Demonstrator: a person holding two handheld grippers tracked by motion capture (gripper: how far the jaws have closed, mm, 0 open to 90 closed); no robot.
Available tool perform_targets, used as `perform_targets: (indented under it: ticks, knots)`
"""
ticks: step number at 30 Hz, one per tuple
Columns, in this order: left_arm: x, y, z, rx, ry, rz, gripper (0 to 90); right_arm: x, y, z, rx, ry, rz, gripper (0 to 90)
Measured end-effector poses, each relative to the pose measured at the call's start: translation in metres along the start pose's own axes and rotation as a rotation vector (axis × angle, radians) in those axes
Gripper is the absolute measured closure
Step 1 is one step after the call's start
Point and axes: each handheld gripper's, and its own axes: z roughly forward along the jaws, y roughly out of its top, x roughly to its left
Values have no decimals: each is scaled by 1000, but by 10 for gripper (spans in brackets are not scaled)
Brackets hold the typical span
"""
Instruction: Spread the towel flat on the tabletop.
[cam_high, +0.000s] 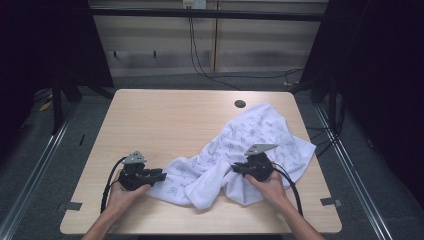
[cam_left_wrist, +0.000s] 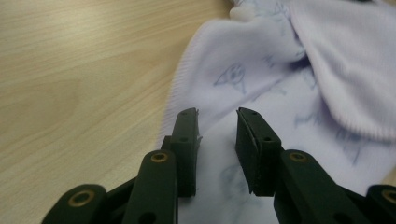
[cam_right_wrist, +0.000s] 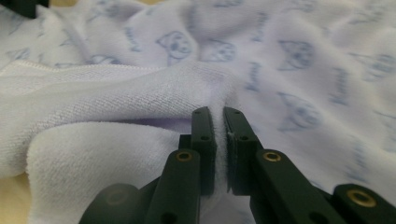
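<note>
Lying crumpled between both, the towel (cam_high: 235, 150) is pinched by the right hand-held gripper (cam_right_wrist: 219, 123); the left hand-held gripper (cam_left_wrist: 217, 123) gapes over its edge.

A pale wood-grain rectangular table (cam_high: 165, 120) with rounded corners and a small dark round hole (cam_high: 240, 103) near its far edge; a crumpled white blue-printed towel (cam_high: 260, 130) lies on its right half.

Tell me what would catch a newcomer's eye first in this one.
The crumpled white towel with a faint blue print stands out, sprawled across the right half of the wooden table. The right tool has its jaws nearly together, pinching a raised fold of the cloth. The left tool sits over the towel's left edge with its jaws apart and cloth lying between them.
</note>
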Motion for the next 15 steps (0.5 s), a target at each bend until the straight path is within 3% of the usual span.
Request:
perform_targets:
  ticks: [4, 9, 12, 15]
  knots:
    - [-9, 0, 10, 43, -30, 47, 689, -21, -8, -11, -6, -57, 41, 817]
    - [-21, 0, 13, 74, -73, 90, 743, -37, -12, -20, -15, -106, 75, 670]
    - [-26, -2, 10, 91, -107, 85, 795, -27, -5, -33, -76, -110, 80, 595]
    - [-28, -4, 7, 81, -131, 67, 812, -2, 6, -47, -138, -62, 38, 584]
